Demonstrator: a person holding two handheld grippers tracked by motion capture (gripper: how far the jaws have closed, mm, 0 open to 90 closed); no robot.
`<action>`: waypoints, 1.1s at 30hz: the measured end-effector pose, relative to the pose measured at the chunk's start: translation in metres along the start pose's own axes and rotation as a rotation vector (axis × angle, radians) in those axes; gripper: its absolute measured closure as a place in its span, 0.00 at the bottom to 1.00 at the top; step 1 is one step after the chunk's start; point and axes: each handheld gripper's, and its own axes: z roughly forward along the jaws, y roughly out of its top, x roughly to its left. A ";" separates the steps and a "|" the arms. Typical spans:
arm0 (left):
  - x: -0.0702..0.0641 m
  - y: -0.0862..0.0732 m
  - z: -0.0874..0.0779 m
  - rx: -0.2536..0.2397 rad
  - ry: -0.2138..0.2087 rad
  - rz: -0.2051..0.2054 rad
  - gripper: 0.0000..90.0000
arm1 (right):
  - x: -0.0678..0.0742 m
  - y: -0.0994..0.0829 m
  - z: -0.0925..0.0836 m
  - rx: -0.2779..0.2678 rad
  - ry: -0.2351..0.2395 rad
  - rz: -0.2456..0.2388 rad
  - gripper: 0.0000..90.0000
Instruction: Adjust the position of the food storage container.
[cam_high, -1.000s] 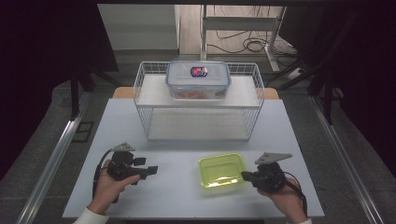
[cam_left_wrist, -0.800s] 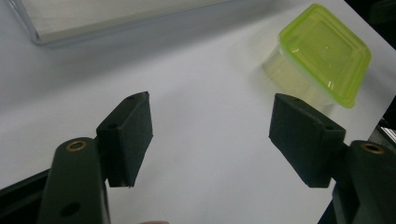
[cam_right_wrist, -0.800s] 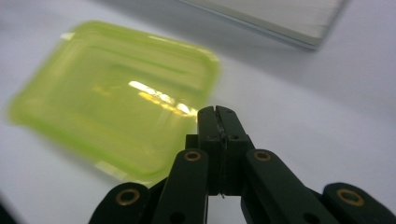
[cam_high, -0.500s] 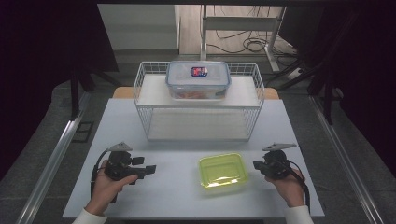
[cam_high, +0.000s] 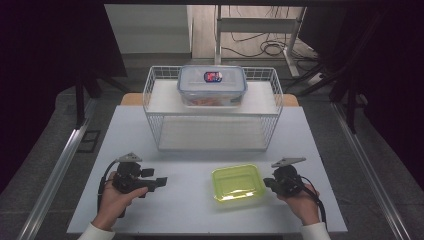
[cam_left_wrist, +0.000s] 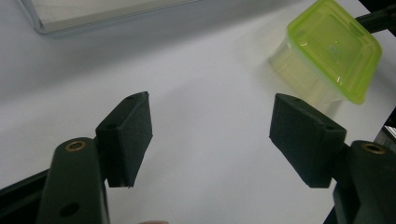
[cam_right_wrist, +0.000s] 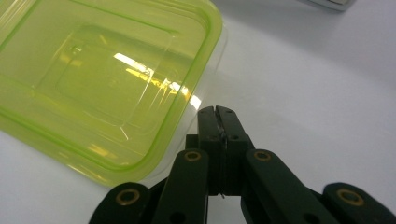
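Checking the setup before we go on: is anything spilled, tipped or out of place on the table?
Nothing stands out. The green-lidded container sits flat and closed on the table, and the clear lidded box rests level on the wire basket.

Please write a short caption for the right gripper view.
Right gripper, jaws shut, beside the yellow-green lidded container on the white table.

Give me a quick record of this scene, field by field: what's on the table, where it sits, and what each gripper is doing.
surface: white table
green-lidded container: on the table, near front edge, lid on
wire basket: behind it, mid-table
clear lidded box: on the basket's upper shelf
left gripper: open, nothing between the jaws, apart from the container
right gripper: shut, empty, tips beside the container's right edge
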 end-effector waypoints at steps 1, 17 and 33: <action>0.000 0.000 0.000 -0.001 0.000 -0.002 0.33 | 0.001 0.000 0.000 0.001 0.003 -0.003 0.99; 0.000 -0.001 0.004 0.011 0.004 0.002 0.33 | 0.041 0.013 0.014 0.007 0.096 -0.073 0.99; -0.006 -0.002 0.014 0.042 0.001 0.023 0.32 | 0.057 0.017 0.029 -0.047 0.116 -0.093 0.99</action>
